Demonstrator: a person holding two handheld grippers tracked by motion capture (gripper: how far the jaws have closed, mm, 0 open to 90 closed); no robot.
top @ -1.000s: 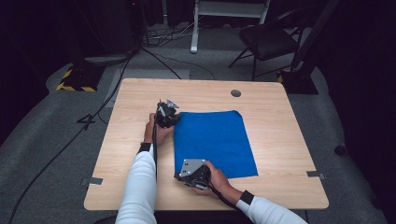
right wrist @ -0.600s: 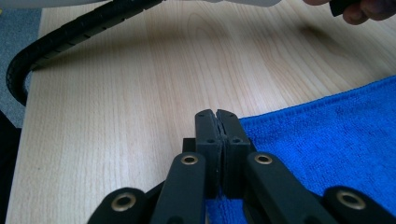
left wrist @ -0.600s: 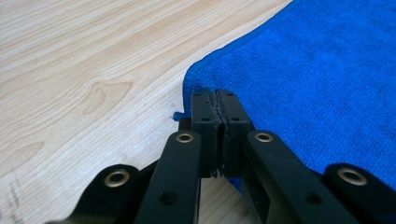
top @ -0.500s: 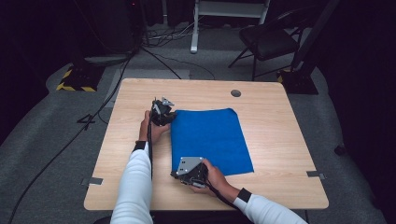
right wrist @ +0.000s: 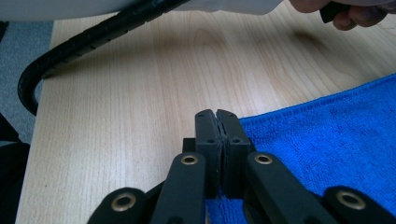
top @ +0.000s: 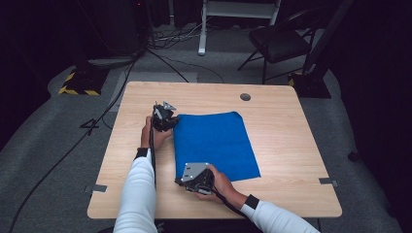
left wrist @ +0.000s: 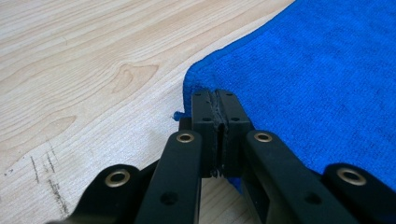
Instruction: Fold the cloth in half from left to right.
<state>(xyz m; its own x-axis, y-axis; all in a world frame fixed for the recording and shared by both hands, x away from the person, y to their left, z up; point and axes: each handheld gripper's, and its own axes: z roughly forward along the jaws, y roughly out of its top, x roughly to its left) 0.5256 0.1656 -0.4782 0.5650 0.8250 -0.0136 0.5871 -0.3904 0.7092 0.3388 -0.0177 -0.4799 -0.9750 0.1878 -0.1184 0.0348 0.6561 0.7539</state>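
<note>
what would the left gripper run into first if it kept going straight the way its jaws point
The left gripper is shut at a corner of the blue cloth, pointing low across it. Going straight on, it would probably slide onto more of that cloth first, then the bare table beyond; how steeply it points is hard to judge.

in the left gripper view the blue cloth (left wrist: 317, 74) runs off the top and right edges, and the left gripper (left wrist: 215, 100) covers the corner edge it sits on. in the right gripper view the right gripper (right wrist: 216, 122) hides the cloth's near edge; a hand (right wrist: 348, 11) is cut off at the top.
</note>
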